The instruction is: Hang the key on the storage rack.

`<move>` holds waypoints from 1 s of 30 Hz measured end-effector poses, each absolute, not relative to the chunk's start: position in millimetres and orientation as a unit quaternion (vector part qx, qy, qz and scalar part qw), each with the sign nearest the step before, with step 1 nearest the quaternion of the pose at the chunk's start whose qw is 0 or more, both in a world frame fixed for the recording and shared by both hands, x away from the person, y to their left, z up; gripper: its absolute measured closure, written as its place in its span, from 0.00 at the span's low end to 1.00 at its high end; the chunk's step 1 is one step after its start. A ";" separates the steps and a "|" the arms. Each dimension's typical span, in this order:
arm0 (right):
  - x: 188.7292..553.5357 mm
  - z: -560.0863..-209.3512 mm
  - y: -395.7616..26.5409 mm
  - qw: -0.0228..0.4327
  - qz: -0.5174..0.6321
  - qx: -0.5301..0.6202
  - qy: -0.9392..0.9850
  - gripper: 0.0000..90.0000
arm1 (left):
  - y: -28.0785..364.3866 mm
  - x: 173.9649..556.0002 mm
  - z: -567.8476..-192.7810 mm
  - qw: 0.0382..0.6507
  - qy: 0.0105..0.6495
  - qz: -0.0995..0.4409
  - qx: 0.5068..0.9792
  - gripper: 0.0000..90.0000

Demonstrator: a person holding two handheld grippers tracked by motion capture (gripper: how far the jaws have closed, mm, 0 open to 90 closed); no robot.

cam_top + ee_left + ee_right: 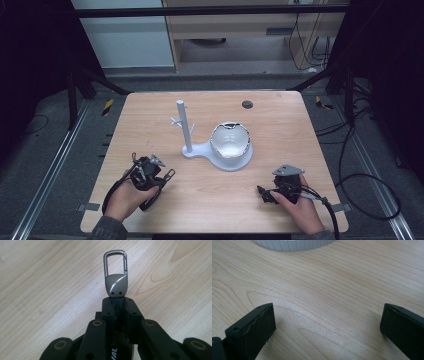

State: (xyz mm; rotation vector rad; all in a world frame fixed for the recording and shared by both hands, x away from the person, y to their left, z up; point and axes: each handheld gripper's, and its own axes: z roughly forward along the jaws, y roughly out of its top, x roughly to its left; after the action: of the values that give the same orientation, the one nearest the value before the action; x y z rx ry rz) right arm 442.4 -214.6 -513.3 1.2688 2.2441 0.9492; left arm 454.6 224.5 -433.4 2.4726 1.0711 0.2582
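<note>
Pale wood-grain tabletop amid dark floor; left gripper jaws clamp a carabiner clip; right gripper jaws apart.

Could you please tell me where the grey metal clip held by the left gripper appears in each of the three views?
High view: the clip sits lower left, at the tip of the left gripper.
Left gripper view: upper centre, its dark strap pinched between the shut jaws, its loop pointing up.
Right gripper view: not in it.
Shared landmark: the pale wooden table; the white stand shows in the high and right gripper views.
</note>
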 end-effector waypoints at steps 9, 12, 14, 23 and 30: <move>442.3 -513.2 -214.4 0.195 0.340 0.454 0.800 0.01 | 252.0 436.3 -421.2 0.279 0.395 0.121 0.867 0.90; 442.4 -513.3 -214.5 0.196 0.340 0.453 0.801 0.01 | 256.7 431.3 -416.0 0.299 0.394 0.130 0.859 0.90; 442.1 -513.3 -214.3 0.195 0.340 0.454 0.800 0.01 | 258.8 428.2 -412.2 0.307 0.394 0.139 0.855 0.90; 441.9 -513.2 -214.1 0.195 0.340 0.455 0.800 0.01 | 259.9 423.4 -400.4 0.337 0.380 0.183 0.842 0.90; 442.0 -513.2 -214.1 0.195 0.340 0.455 0.800 0.01 | 258.7 428.2 -391.8 0.366 0.386 0.206 0.821 0.90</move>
State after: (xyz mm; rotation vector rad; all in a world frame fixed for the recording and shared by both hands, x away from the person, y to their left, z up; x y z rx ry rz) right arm 442.0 -214.1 -513.2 1.2745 2.2420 0.9536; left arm 428.2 258.7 -391.8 2.1107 0.9927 0.5285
